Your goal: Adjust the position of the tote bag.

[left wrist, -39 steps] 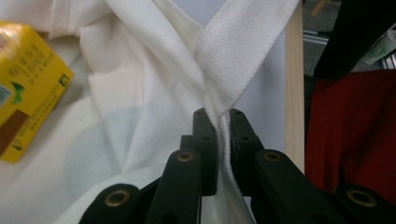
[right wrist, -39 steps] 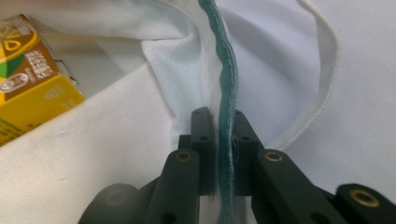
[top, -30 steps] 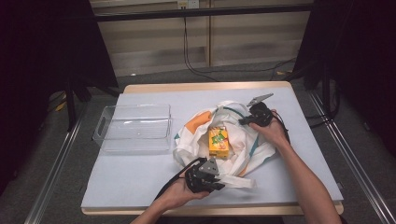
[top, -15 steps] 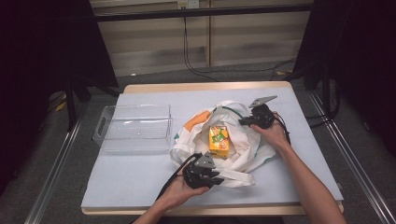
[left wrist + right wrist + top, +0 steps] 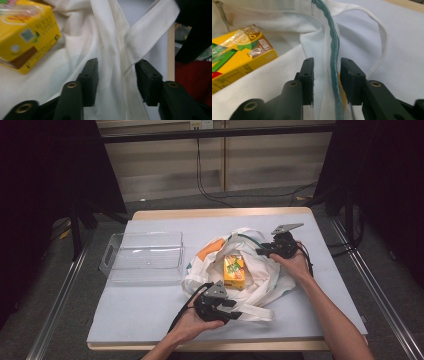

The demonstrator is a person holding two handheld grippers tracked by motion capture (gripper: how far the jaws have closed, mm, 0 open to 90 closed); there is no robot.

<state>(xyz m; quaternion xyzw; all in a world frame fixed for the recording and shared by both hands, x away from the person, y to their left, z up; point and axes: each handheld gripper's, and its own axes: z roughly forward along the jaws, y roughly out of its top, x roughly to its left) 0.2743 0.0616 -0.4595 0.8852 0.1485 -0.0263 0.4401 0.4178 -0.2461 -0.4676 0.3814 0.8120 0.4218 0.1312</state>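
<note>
A white cloth tote bag (image 5: 270, 282) lies crumpled in the middle of the table, with a yellow juice carton (image 5: 234, 271) lying in its mouth. My left gripper (image 5: 234, 313) is at the bag's near edge. Its jaws have just been opening, and in the left gripper view (image 5: 116, 72) a white strap and fold of the bag (image 5: 107, 37) lie loose between the pads, the carton (image 5: 25, 37) off to the left. My right gripper (image 5: 261, 252) is at the far rim. Its jaws (image 5: 327, 67) have also just been opening, around the green-trimmed edge (image 5: 334, 50), beside the carton (image 5: 237, 60).
A clear plastic bin (image 5: 145, 257) stands empty to the left of the bag. The pale blue table cover (image 5: 140, 310) is bare at the front left. An orange patch (image 5: 210, 249) shows on the bag's left side. Dark stands and cables surround the table.
Hardly anything differs in the high view: both hands, the bag and the carton keep their places.
</note>
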